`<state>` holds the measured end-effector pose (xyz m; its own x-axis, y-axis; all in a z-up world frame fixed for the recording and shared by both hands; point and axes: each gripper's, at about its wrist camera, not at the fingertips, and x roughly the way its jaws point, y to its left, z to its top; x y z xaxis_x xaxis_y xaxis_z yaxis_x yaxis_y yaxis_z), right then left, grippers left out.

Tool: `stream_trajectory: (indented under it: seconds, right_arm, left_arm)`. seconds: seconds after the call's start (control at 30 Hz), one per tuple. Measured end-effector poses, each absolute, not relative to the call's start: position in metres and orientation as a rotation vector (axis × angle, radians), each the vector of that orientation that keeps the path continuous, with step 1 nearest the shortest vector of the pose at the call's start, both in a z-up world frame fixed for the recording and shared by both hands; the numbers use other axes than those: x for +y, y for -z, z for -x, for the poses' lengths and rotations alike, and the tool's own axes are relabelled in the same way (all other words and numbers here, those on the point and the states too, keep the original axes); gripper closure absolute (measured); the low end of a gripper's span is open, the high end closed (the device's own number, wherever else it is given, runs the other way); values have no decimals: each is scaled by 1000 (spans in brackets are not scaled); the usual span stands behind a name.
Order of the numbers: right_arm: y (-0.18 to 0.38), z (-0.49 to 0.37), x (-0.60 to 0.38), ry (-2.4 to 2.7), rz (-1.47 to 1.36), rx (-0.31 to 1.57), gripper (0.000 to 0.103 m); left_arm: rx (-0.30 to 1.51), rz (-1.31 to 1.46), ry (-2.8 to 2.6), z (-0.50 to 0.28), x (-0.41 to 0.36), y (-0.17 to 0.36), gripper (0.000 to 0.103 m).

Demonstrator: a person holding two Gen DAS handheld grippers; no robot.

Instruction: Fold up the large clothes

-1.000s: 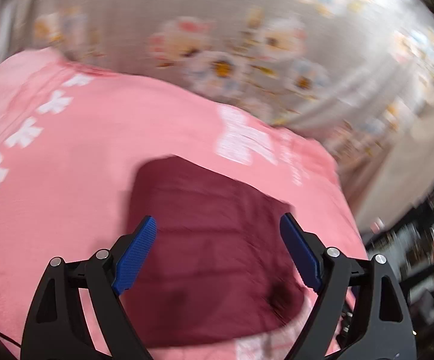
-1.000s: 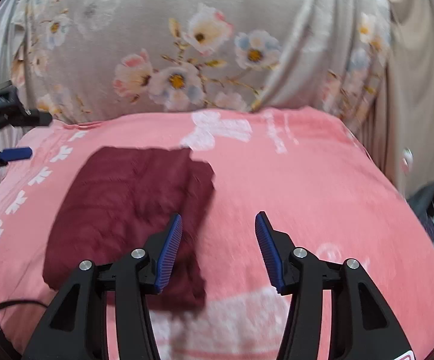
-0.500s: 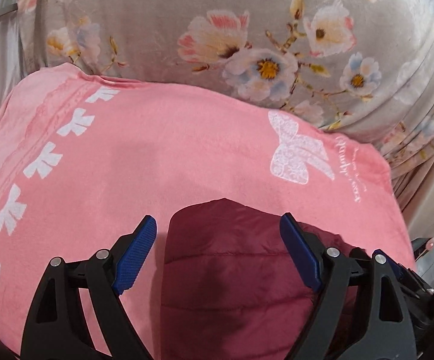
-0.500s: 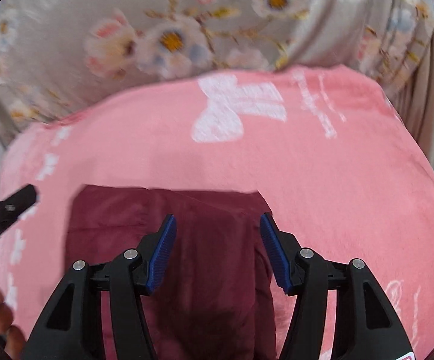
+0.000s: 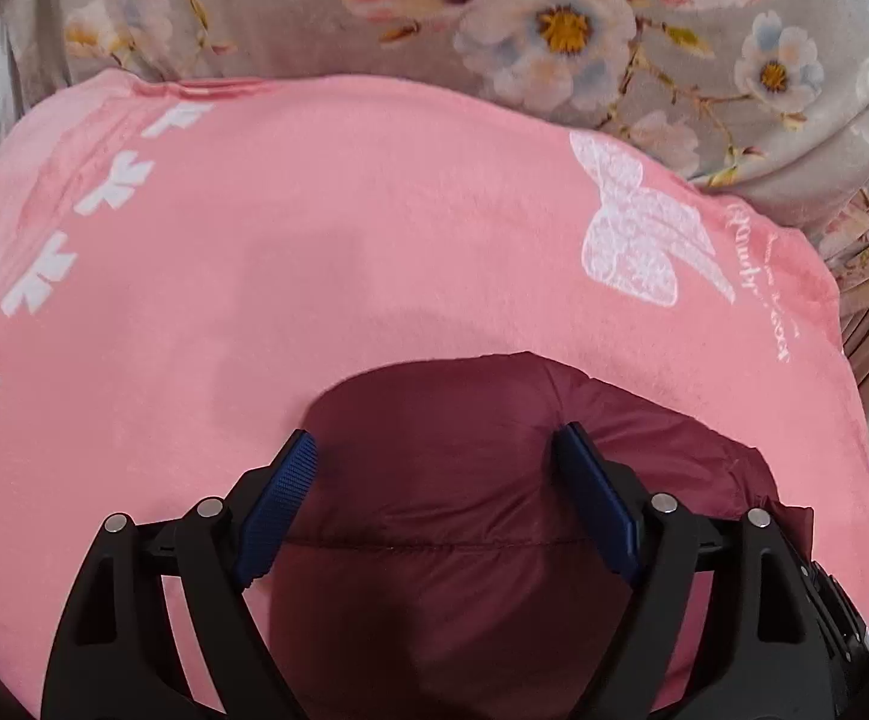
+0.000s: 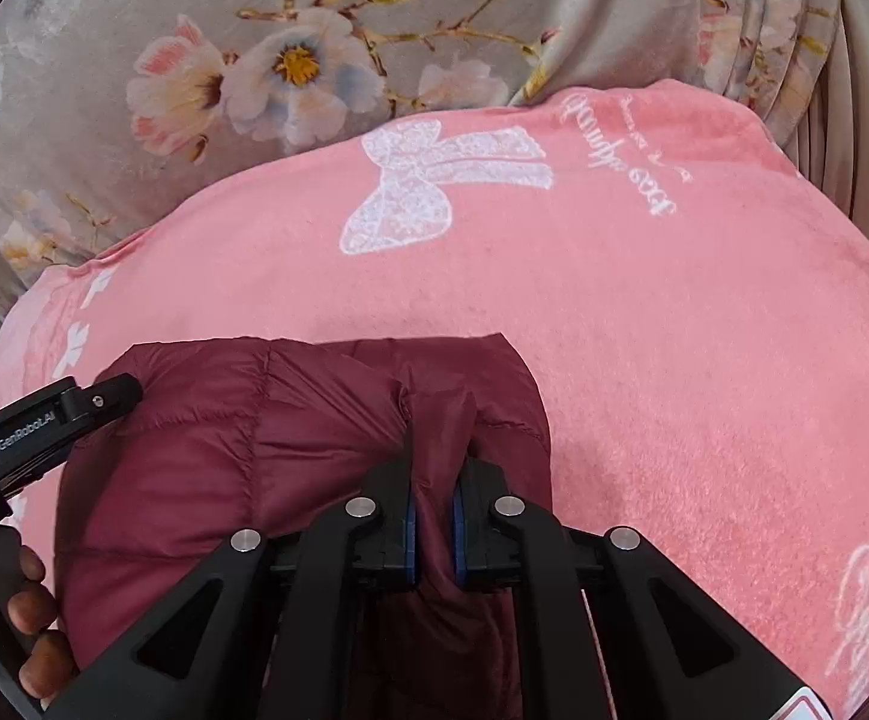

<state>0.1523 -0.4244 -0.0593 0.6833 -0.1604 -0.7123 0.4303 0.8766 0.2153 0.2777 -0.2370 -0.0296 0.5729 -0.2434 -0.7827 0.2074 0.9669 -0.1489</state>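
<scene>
My right gripper [image 6: 433, 525] is clamped on a pinched ridge of the maroon puffer jacket [image 6: 242, 456], and the pads are almost buried in the fabric, so I cannot make out how deep the bite goes. The jacket's near part is cut off behind the gripper frames in both views. It lies folded on the pink blanket [image 6: 674, 330], toward the near left. The left wrist view shows my left gripper [image 5: 434, 468] with jaws wide apart, straddling the jacket's far rounded edge. Only the right view shows that gripper's body and the fingers [image 6: 29, 606] of the hand holding it. The floral sheet [image 5: 314, 12] lies beyond the blanket.
</scene>
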Motion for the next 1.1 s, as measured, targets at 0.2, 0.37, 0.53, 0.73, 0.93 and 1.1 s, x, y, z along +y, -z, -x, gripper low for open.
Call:
stream_trajectory:
  seconds: [0.2,0.37,0.53,0.73,0.93,1.1]
  right_arm:
    - [81,-153,-434,312,-412,745,95]
    - [91,-154,-433,312,-397,729,95]
    - [96,-154,-432,313,-390,722,95]
    - [97,-155,-433,312,-394,718,95]
    - [99,-156,-435,314,-395,718,95]
    - [98,-148,-444,261,-472,693,92]
  left_arm:
    - [891,7,244,-278,-247,49,19]
    - [870,-8,231,-278,-251,62,14]
    - [848,-30,223,-276,-256,69,13]
    - [814,-61,204,-274,-261,75,12]
    - [808,-73,195,-275,-264,79,11]
    - [822,-61,213,-275,-261,78,11]
